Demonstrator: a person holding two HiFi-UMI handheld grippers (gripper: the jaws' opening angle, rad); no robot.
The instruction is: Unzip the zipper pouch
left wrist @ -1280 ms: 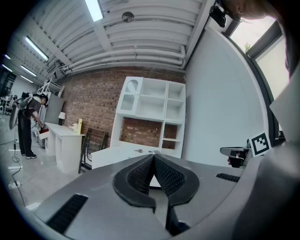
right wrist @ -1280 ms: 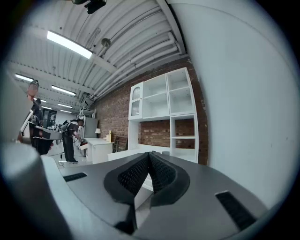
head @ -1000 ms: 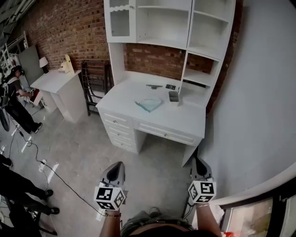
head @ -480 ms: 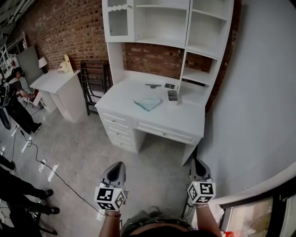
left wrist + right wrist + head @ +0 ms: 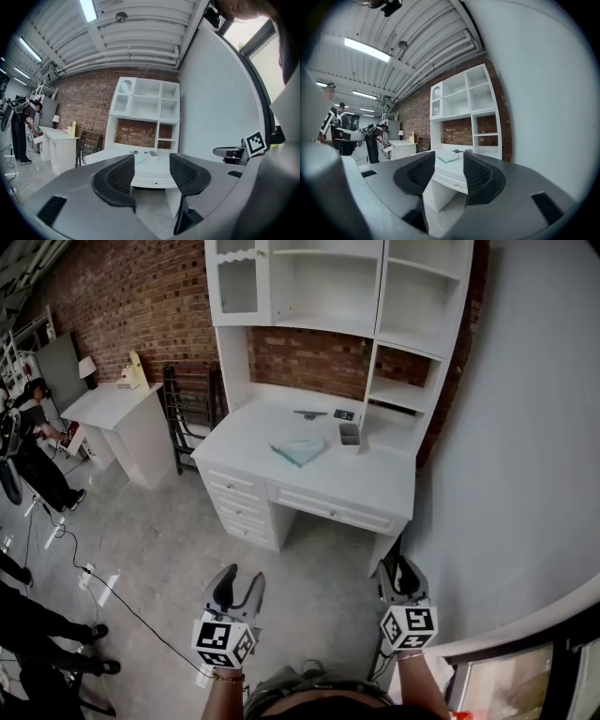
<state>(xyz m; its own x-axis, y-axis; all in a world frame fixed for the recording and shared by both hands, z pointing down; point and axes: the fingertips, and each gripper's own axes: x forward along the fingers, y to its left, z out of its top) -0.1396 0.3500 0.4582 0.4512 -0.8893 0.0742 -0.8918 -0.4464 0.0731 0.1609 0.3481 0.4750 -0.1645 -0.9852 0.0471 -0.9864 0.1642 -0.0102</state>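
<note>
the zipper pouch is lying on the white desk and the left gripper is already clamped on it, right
Not quite. The pouch does lie on the white desk, but the left gripper is not clamped on it. The left gripper view shows its jaws apart, having just been opening, with nothing between them, and the desk is some way off beyond them.

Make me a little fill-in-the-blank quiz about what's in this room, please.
1. The zipper pouch lies on top of the white ____.
2. The wall behind that piece of furniture is made of red ____.
3. In the head view, the small grey box stands just to the ____ of the zipper pouch.

Missing words: desk; brick; right.
</note>
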